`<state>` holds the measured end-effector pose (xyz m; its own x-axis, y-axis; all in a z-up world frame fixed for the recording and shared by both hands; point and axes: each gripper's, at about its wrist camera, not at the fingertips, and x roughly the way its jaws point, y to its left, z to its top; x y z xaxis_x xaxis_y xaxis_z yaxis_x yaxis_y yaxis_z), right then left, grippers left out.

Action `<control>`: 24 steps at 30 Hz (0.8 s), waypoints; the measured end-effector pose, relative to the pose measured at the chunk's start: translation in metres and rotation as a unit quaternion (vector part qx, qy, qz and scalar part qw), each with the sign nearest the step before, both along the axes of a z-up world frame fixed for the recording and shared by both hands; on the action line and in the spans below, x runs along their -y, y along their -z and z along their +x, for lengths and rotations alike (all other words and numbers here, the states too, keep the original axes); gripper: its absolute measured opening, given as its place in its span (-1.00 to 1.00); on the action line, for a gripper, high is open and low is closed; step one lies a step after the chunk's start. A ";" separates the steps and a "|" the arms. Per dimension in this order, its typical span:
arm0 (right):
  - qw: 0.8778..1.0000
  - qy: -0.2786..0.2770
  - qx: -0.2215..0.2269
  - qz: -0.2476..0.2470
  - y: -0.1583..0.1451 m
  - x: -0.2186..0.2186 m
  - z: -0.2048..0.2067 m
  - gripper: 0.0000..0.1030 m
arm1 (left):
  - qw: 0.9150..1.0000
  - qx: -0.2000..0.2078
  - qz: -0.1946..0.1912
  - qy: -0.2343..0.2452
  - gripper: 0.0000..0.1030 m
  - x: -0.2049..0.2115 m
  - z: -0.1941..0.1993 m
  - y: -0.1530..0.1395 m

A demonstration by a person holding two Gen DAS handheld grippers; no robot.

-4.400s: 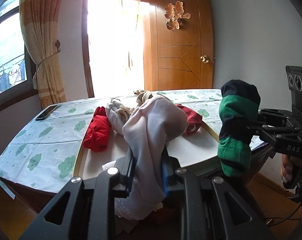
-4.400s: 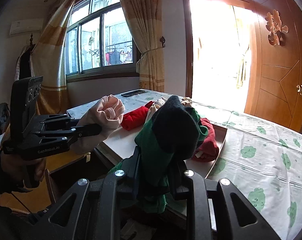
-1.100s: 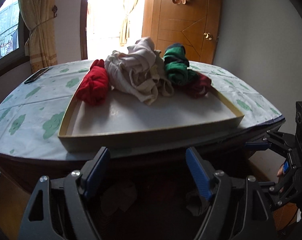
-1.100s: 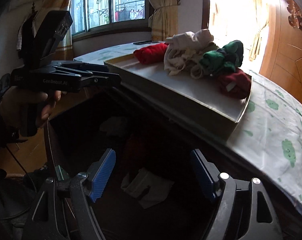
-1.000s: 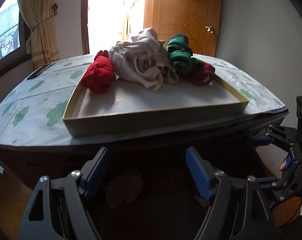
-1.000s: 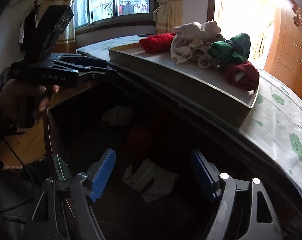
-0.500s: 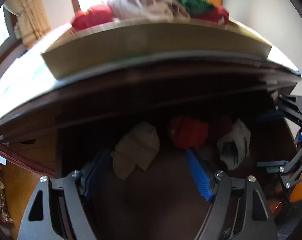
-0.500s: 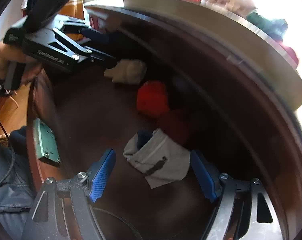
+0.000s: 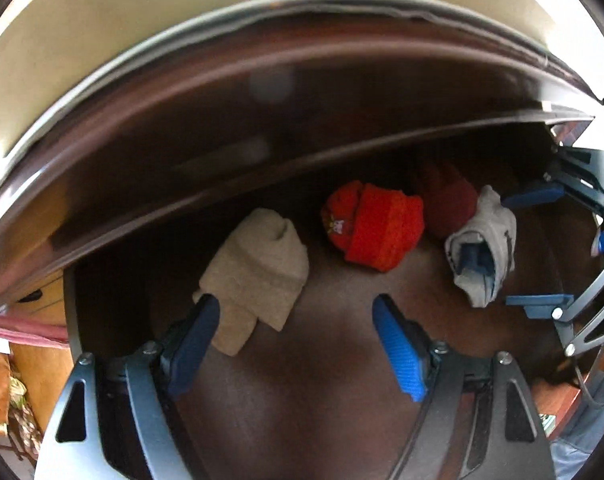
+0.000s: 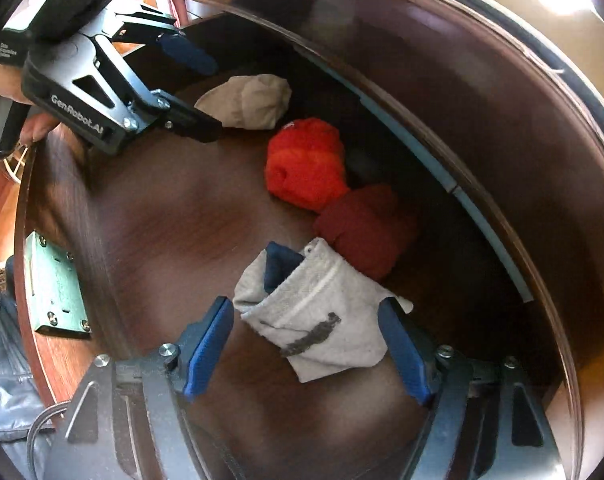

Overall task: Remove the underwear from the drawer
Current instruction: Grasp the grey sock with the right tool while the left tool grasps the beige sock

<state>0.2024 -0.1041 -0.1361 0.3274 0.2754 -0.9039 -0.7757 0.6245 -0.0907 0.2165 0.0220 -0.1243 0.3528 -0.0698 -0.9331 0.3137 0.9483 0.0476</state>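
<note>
The left wrist view looks steeply down into an open dark wooden drawer (image 9: 302,380), whose floor is bare apart from four small bundles of underwear lined up along its back. The left gripper (image 9: 296,320) has its blue-padded jaws standing wide apart and holds nothing; a folded beige bundle (image 9: 258,268) lies just ahead of its left finger, its lower edge touching or nearly touching that pad, which suggests this is the piece it is lined up to take. Ahead of the right finger, well clear of it, sits a bright orange-red bundle (image 9: 375,226), with what looks like a small printed patch that is too small to read. Further right lies a dark red bundle (image 9: 447,200), and beside it a grey bundle (image 9: 481,248) with a blue lining. In the right wrist view, the right gripper (image 10: 307,320) hangs directly over that grey bundle, which lies between its two fingers; the jaws are wide, have just been closing slightly, and the pads do not visibly press the cloth, so nothing is gripped yet. A dark smudged mark on the grey cloth cannot be read. At the upper left of this view a hand (image 10: 6,108) holds the left gripper's handle, whose side reads "GenRobot.AI".
</note>
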 end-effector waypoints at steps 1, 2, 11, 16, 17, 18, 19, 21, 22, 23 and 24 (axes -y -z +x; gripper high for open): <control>1.000 0.000 -0.002 -0.001 0.001 -0.003 0.002 0.48 | 1.000 -0.002 0.004 0.003 0.55 0.002 0.002 0.001; 1.000 0.001 -0.004 -0.004 0.001 -0.003 0.001 0.48 | 1.000 -0.003 0.007 0.004 0.55 0.003 0.004 0.003; 0.999 0.007 -0.024 -0.026 0.009 -0.010 0.011 0.39 | 1.000 -0.020 0.018 0.013 0.55 0.019 0.017 0.016; 0.998 0.003 -0.040 -0.040 0.016 -0.019 0.017 0.27 | 0.997 -0.037 0.050 0.035 0.28 0.037 0.026 0.026; 0.998 0.003 -0.043 -0.041 0.017 -0.019 0.018 0.24 | 0.998 -0.035 0.049 0.037 0.16 0.033 0.024 0.027; 0.998 0.003 -0.046 -0.042 0.017 -0.020 0.018 0.24 | 0.998 -0.034 0.047 0.034 0.16 0.033 0.025 0.027; 0.998 0.003 -0.046 -0.043 0.018 -0.021 0.019 0.23 | 0.998 -0.033 0.048 0.033 0.15 0.034 0.026 0.028; 0.998 0.004 -0.049 -0.046 0.019 -0.023 0.020 0.22 | 0.998 -0.032 0.051 0.032 0.06 0.036 0.027 0.029; 0.998 0.004 -0.049 -0.049 0.019 -0.024 0.020 0.20 | 0.997 -0.032 0.055 0.034 -0.04 0.037 0.026 0.029; 0.998 0.003 -0.048 -0.051 0.019 -0.026 0.020 0.12 | 0.997 -0.031 0.060 0.035 -0.38 0.038 0.025 0.030; 0.998 0.001 -0.045 -0.053 0.016 -0.027 0.017 0.07 | 0.997 -0.031 0.063 0.036 -0.77 0.036 0.024 0.031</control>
<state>0.2192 -0.0772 -0.1518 0.2445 0.1762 -0.9535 -0.7824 0.6168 -0.0867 0.2402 -0.0143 -0.1554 0.2929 0.0272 -0.9558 0.3864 0.9109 0.1443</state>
